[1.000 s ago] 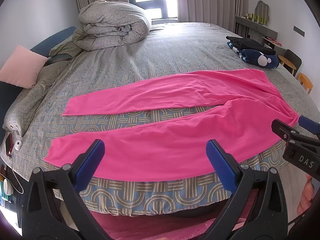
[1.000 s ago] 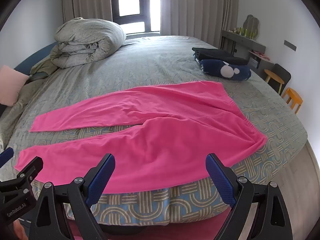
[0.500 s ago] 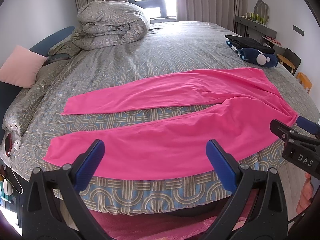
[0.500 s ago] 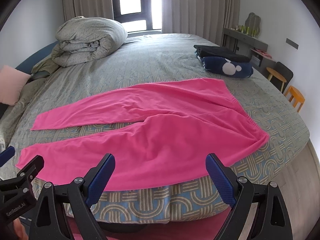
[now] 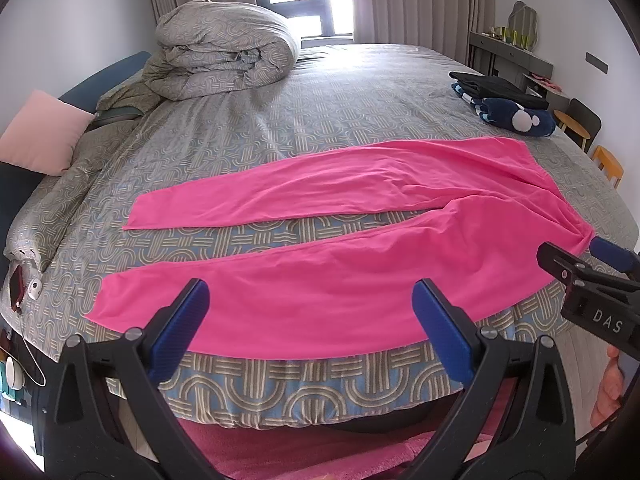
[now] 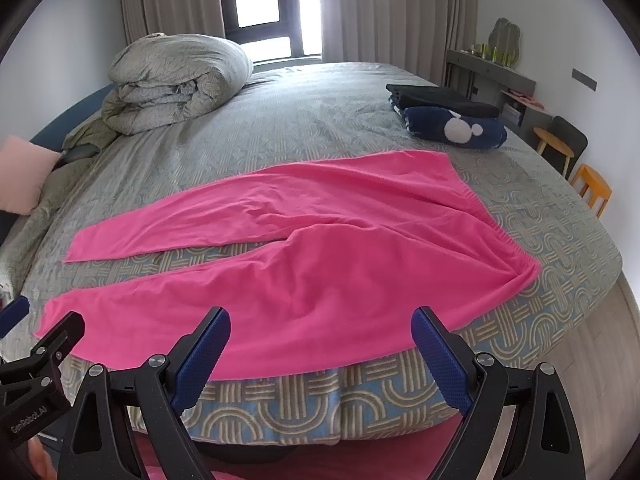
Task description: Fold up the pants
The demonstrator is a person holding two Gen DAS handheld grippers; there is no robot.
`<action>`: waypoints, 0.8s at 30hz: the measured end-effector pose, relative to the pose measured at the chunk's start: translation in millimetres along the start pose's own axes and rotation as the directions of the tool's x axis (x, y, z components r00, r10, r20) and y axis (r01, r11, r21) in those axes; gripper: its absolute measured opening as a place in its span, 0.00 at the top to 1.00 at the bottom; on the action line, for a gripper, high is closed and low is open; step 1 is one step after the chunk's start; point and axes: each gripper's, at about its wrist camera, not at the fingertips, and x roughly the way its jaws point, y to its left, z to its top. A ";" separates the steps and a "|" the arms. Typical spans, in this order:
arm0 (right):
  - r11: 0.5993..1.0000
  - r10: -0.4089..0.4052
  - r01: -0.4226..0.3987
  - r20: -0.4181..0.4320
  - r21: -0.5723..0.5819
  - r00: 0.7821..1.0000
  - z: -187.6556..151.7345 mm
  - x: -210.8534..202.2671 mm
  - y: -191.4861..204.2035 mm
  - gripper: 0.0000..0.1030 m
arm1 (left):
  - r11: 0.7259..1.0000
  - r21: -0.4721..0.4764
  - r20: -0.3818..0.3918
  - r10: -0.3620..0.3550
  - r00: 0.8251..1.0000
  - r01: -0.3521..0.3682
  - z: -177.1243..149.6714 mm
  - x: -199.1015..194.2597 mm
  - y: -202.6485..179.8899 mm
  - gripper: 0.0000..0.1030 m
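Note:
Bright pink pants [image 5: 340, 264] [image 6: 320, 248] lie spread flat on the bed, legs apart and pointing left, waistband at the right near the bed's edge. The near leg runs along the front edge of the mattress. My left gripper [image 5: 308, 304] is open, hovering in front of that near leg without touching it. My right gripper [image 6: 322, 330] is open too, held before the seat and near leg, nothing between its fingers. Each gripper shows at the side of the other's view.
A patterned grey bedspread [image 5: 320, 120] covers the bed. A rolled duvet [image 5: 224, 48] sits at the far left, a pink pillow [image 5: 40, 132] at the left edge, folded dark clothes [image 6: 448, 116] at the far right. A desk and chairs [image 6: 560, 144] stand by the right wall.
Both views have drifted slightly; the pants sit a little higher and farther in the frames. The pants have not moved and both grippers stay open.

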 end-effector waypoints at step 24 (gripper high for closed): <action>1.000 -0.001 0.001 -0.009 -0.001 1.000 -1.4 1.7 -1.4 0.10 | 1.000 0.009 -0.025 -0.002 1.000 0.002 -3.5 4.0 -4.1 0.02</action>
